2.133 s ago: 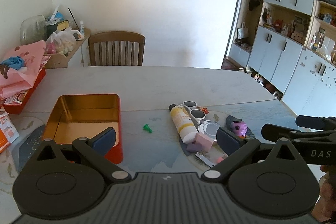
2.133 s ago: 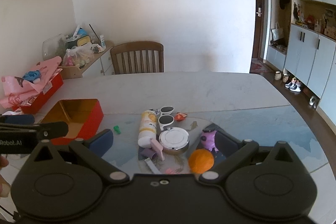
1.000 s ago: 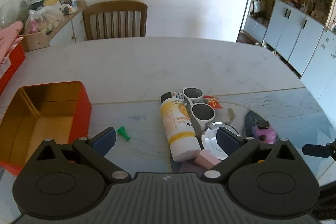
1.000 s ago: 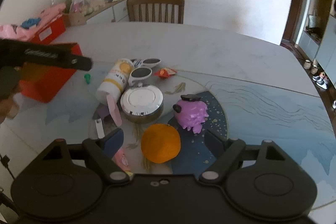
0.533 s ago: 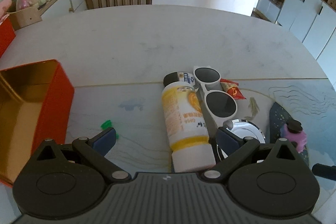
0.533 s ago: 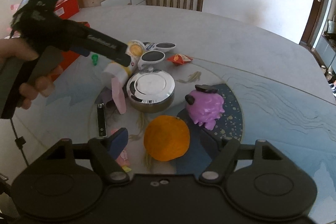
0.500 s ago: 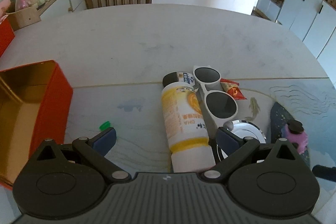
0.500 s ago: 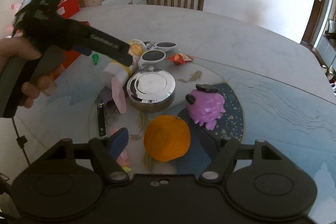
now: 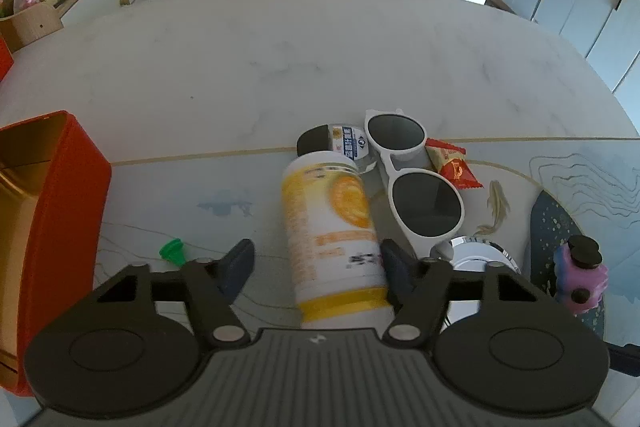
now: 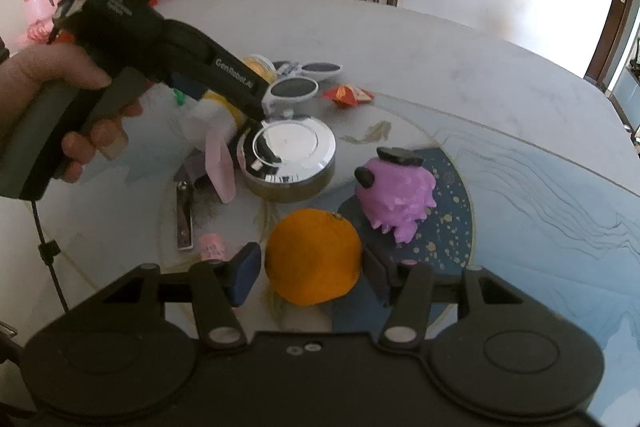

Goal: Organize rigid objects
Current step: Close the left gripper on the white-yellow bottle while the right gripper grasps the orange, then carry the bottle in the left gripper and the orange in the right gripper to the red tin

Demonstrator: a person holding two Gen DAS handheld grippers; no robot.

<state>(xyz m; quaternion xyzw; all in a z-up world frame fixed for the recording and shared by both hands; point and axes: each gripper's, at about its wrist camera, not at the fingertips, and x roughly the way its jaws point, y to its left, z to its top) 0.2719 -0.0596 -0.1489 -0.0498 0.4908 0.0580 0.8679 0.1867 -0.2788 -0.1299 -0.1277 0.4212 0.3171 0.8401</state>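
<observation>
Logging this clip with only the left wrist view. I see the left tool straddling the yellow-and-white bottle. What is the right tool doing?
Observer: The right tool straddles an orange on the table. Its jaws have just been closing, and a gap still shows beside the left pad.
Reviewer: Anything near that orange I should note?
Observer: A nail clipper lies flat to its left, near the table's edge.
Reviewer: Where is the purple toy relative to the orange?
Observer: The purple toy stands just beyond the orange to the right, on the dark blue patch, not touching it.
</observation>
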